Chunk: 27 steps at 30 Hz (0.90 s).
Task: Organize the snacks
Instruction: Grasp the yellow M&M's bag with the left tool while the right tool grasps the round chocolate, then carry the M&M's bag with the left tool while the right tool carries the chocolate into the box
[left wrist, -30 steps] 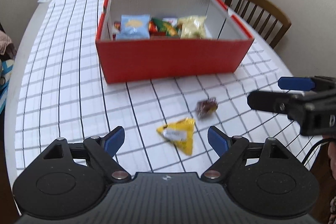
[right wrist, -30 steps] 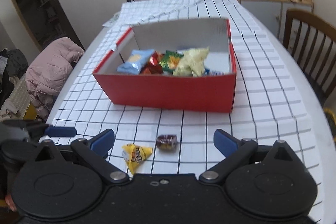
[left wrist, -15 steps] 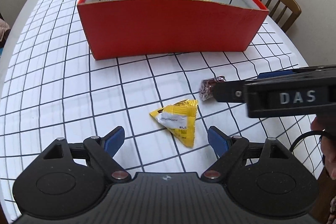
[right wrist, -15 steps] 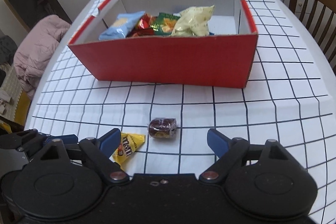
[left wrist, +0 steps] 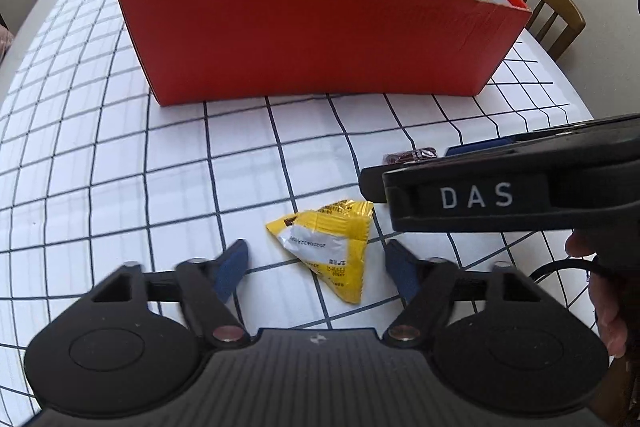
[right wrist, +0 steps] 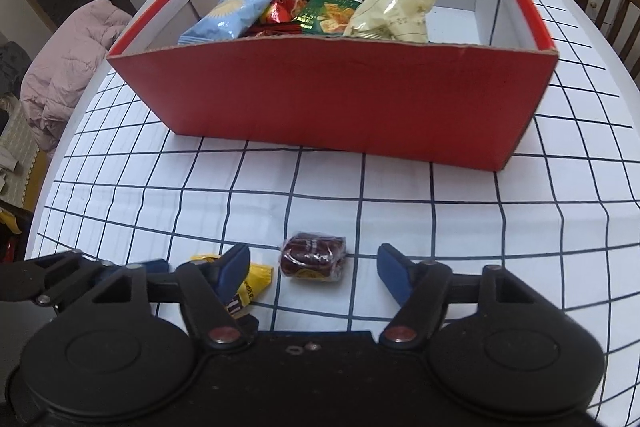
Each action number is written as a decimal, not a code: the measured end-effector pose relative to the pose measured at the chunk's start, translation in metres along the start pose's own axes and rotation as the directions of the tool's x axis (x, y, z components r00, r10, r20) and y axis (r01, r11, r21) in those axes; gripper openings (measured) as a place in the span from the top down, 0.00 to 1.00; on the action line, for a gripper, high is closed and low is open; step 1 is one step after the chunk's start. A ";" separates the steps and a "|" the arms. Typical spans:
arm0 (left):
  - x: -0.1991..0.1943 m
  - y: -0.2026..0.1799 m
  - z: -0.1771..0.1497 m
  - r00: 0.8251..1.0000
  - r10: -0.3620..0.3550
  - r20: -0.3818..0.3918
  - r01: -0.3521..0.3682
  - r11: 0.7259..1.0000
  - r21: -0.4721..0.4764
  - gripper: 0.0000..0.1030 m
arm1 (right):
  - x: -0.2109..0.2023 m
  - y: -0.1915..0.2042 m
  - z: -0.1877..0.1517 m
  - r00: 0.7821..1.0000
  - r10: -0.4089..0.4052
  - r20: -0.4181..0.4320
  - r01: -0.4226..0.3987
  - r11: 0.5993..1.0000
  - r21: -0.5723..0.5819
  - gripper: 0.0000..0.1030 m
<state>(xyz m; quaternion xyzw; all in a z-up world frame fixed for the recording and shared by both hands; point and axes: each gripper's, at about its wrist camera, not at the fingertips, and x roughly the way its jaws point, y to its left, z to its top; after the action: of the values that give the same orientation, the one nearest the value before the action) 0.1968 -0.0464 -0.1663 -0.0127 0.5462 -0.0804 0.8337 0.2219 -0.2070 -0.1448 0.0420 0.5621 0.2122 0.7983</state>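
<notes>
so my left gripper [left wrist: 316,269], jaws apart, straddles the yellow candy packet [left wrist: 330,247], its long axis seemingly pointing back toward me, while my right gripper [right wrist: 312,271], also apart, frames the dark wrapped candy [right wrist: 313,256].

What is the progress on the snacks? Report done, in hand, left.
Done: several packets, including the blue packet, sit in the red box. In hand: nothing; the left gripper brackets the yellow packet, the right gripper the brown candy, both open. Left: those two.
</notes>
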 end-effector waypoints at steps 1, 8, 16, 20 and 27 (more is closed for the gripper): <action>0.001 0.001 0.000 1.000 -0.004 -0.004 0.004 1.000 -0.005 0.37 | 0.001 0.000 0.000 1.000 0.001 -0.004 -0.001 1.000 -0.002 0.40; 0.000 0.004 0.002 1.000 -0.029 0.001 0.029 0.999 -0.022 0.56 | 0.006 0.000 -0.001 1.000 0.002 -0.008 -0.002 1.000 0.009 0.62; -0.003 0.009 0.002 0.999 -0.040 -0.007 0.040 0.998 -0.055 0.63 | 0.000 -0.003 -0.004 1.000 -0.008 0.015 0.007 1.000 0.026 0.70; -0.005 0.012 0.001 0.999 -0.042 -0.008 0.042 0.997 -0.072 0.63 | -0.007 -0.006 -0.007 1.000 -0.011 0.024 0.010 0.999 0.038 0.71; -0.019 0.019 0.000 0.998 -0.058 0.004 0.058 0.994 -0.093 0.63 | -0.024 -0.014 -0.015 0.999 -0.007 0.041 0.004 0.998 0.069 0.72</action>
<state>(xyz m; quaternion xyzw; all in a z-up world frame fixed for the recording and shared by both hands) 0.1919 -0.0246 -0.1514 -0.0675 0.5481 -0.0792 0.8299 0.2060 -0.2312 -0.1335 0.0725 0.5526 0.1895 0.8084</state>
